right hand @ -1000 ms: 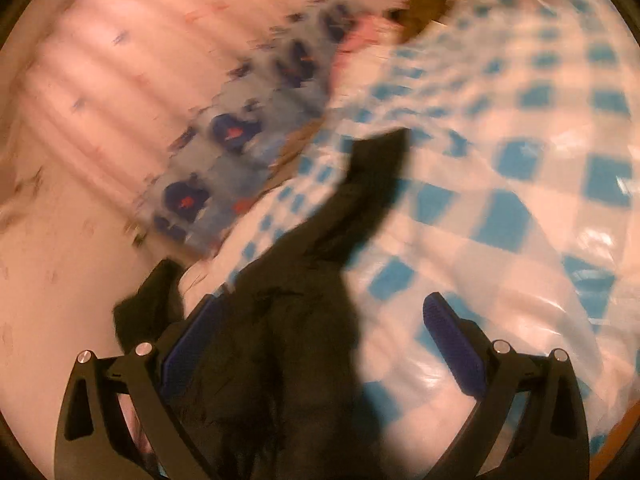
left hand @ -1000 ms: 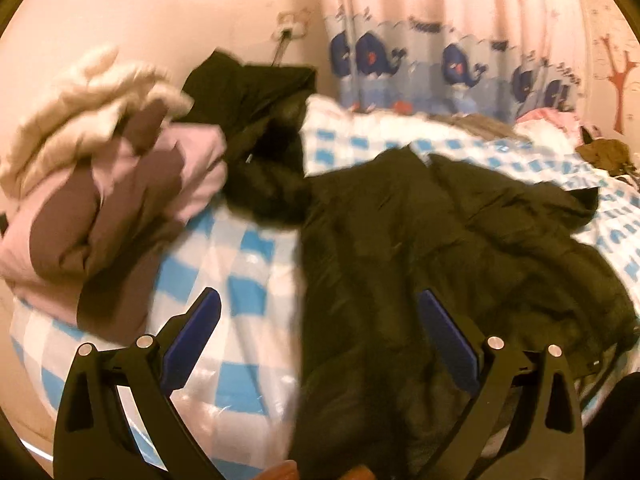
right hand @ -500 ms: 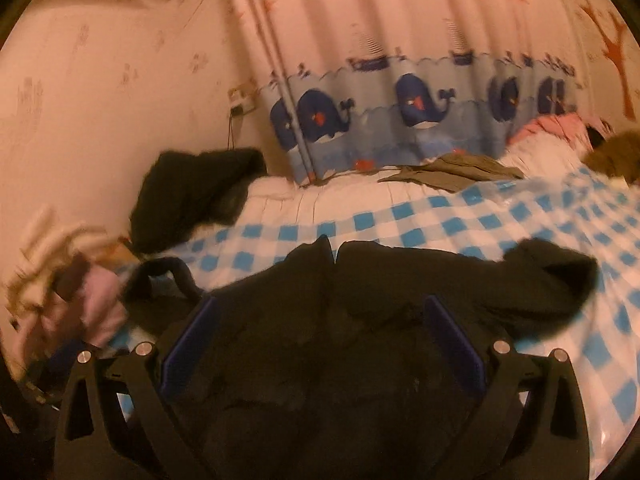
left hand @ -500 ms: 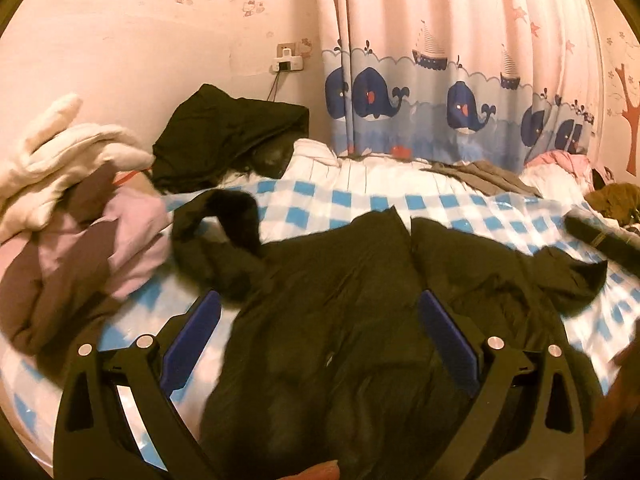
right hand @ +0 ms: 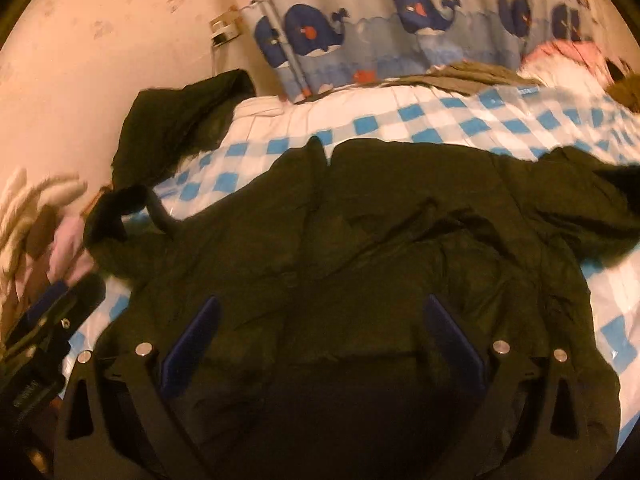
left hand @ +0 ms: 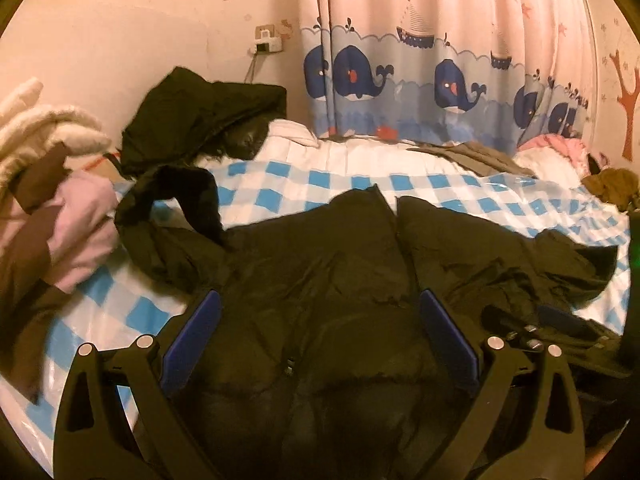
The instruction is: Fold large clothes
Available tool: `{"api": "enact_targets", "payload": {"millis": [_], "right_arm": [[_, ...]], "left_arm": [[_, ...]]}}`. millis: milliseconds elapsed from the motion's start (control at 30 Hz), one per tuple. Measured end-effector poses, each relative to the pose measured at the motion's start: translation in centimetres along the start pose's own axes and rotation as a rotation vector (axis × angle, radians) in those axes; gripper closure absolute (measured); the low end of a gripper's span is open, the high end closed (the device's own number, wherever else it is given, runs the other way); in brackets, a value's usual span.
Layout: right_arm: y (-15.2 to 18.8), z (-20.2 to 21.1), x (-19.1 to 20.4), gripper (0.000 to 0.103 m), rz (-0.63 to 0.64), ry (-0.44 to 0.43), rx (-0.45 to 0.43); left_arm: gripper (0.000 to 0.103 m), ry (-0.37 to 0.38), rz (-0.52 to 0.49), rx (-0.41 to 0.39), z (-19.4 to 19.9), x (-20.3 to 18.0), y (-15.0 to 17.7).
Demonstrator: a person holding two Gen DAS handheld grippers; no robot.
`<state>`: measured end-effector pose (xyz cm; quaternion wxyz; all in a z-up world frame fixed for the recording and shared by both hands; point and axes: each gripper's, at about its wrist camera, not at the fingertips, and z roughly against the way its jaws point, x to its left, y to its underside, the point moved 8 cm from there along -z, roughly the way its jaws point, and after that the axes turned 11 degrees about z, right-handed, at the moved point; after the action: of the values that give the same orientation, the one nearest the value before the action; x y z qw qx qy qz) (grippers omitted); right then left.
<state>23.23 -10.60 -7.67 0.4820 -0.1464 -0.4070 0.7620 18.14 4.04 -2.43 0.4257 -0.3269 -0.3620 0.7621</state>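
A large dark padded jacket [left hand: 344,280] lies spread front-up on the blue-and-white checked bed cover [left hand: 288,178], its zip running down the middle and one sleeve out to each side. My left gripper [left hand: 320,300] hovers open above the jacket's chest, nothing between its blue pads. In the right wrist view the same jacket [right hand: 380,240] fills the middle, and my right gripper [right hand: 320,304] hangs open over its lower body, holding nothing. The right gripper's tip shows at the left wrist view's right edge; the left gripper [right hand: 44,320] appears at the far left of the right wrist view.
A pile of pink, brown and cream clothes [left hand: 44,200] sits at the bed's left end. Another dark garment [left hand: 200,116] is heaped against the wall by a socket. A whale-print curtain [left hand: 440,80] hangs behind the bed; olive and pink clothes [left hand: 560,152] lie at the far right.
Both cameras swung from the bed's sides toward the curtain and now face the jacket head-on. The jacket lies flatter and more spread out than a second ago. Both grippers stayed open.
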Motion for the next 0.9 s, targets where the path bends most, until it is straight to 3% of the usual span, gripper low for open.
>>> {"api": "enact_targets", "payload": {"millis": [133,267,567,667,767,833,900], "right_arm": [[0.5,-1.0,0.1,0.006,0.001,-0.005,0.020],[1.2,-1.6,-0.2,0.006,-0.024,-0.015,0.040],[1.2,-1.6,-0.8,0.006,-0.040,-0.068,0.087],[0.9,3.0,-2.8,0.006,0.016,0.027,0.063],[3.8,9.6,-5.7,0.006,0.039,0.168,0.050],[7.9,13.2,-7.1,0.006,0.098,0.252,0.114],[12.4,15.2,-7.1,0.006,0.232,0.322,0.241]], "left_arm": [[0.008,0.042,0.062,0.039,-0.4,0.6,0.5],[0.008,0.005,0.021,0.018,-0.3,0.6,0.5],[0.008,0.017,0.019,0.032,-0.5,0.4,0.6],[0.008,0.023,0.016,0.068,-1.3,0.6,1.1],[0.008,0.022,0.036,0.108,-1.9,1.2,1.6],[0.008,0.037,0.048,0.121,-2.0,1.1,1.7],[0.008,0.056,0.043,0.133,-1.9,0.7,1.9]]}}
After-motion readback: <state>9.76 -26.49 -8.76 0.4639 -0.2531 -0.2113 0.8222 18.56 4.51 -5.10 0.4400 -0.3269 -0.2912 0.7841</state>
